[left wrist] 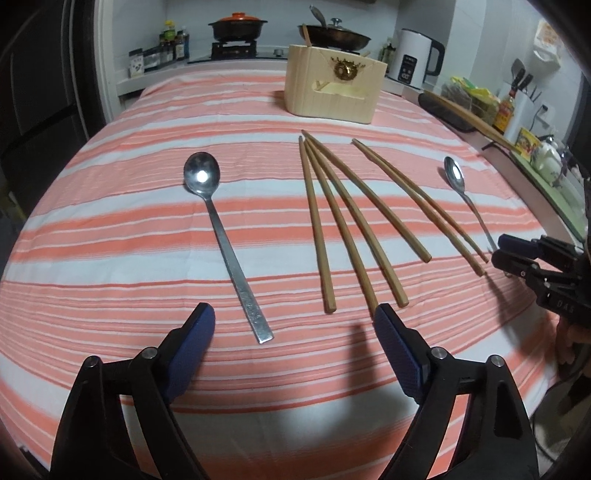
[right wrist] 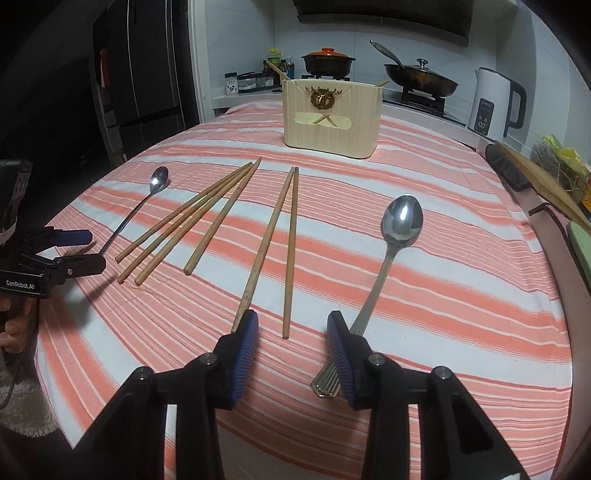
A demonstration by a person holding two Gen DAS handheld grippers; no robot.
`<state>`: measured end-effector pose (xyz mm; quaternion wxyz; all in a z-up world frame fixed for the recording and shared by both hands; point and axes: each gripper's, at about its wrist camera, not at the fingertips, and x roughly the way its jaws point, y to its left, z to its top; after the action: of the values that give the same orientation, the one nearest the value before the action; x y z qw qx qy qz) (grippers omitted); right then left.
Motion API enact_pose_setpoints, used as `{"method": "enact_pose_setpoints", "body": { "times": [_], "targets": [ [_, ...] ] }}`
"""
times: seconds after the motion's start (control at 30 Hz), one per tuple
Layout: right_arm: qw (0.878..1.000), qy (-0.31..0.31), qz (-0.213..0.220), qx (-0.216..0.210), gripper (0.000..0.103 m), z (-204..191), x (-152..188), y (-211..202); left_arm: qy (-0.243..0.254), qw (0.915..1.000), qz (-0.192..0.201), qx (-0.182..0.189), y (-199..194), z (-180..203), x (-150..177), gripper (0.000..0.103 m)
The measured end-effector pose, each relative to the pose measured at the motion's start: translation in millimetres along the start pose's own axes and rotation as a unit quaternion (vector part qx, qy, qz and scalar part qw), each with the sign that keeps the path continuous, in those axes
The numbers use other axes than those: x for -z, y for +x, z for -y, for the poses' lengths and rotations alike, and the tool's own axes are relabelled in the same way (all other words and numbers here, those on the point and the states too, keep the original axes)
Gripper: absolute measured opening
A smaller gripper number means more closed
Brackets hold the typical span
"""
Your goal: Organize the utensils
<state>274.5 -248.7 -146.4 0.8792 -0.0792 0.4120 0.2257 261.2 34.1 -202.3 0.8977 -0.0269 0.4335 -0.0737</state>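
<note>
Several wooden chopsticks [left wrist: 343, 218] lie fanned on the striped cloth, with a flat-handled spoon [left wrist: 221, 236] to their left and a ribbed-handled spoon [left wrist: 467, 199] to their right. A wooden utensil holder [left wrist: 332, 86] stands behind them with chopsticks inside. My left gripper [left wrist: 291, 325] is open just above the cloth at the flat spoon's handle end. My right gripper [right wrist: 291, 328] is open, straddling the end of one chopstick [right wrist: 290, 254], with the ribbed spoon [right wrist: 388, 258] by its right finger. In the right wrist view the left gripper [right wrist: 86, 251] is at the flat spoon's [right wrist: 136, 210] handle, and the holder [right wrist: 330, 114] stands at the back.
The table [left wrist: 110, 206] wears a pink and white striped cloth. Behind it are a stove with a clay pot [left wrist: 238, 26] and a wok [left wrist: 334, 35], a white kettle [left wrist: 413, 59] and spice jars [left wrist: 173, 44]. Bottles and packets crowd the right counter [left wrist: 517, 122].
</note>
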Motion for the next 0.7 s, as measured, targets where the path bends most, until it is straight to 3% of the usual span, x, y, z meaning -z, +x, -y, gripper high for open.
{"method": "enact_pose_setpoints", "body": {
  "times": [0.23, 0.3, 0.4, 0.7],
  "targets": [
    [1.000, -0.008, -0.014, -0.006, 0.039, -3, -6, 8, 0.005, 1.0000, 0.001, 0.007, 4, 2, 0, 0.079],
    [1.000, -0.016, -0.022, -0.003, 0.034, -5, -8, 13, 0.007, 1.0000, -0.003, 0.006, 7, 2, -1, 0.073],
    [0.999, -0.023, -0.042, -0.009, 0.028, -7, -6, 22, 0.015, 0.9999, -0.003, 0.000, 9, 3, -1, 0.070],
    [0.999, -0.022, -0.036, -0.024, 0.027, -3, -5, 21, 0.049, 0.9984, -0.004, -0.027, 13, 16, 0, 0.063]
  ]
}}
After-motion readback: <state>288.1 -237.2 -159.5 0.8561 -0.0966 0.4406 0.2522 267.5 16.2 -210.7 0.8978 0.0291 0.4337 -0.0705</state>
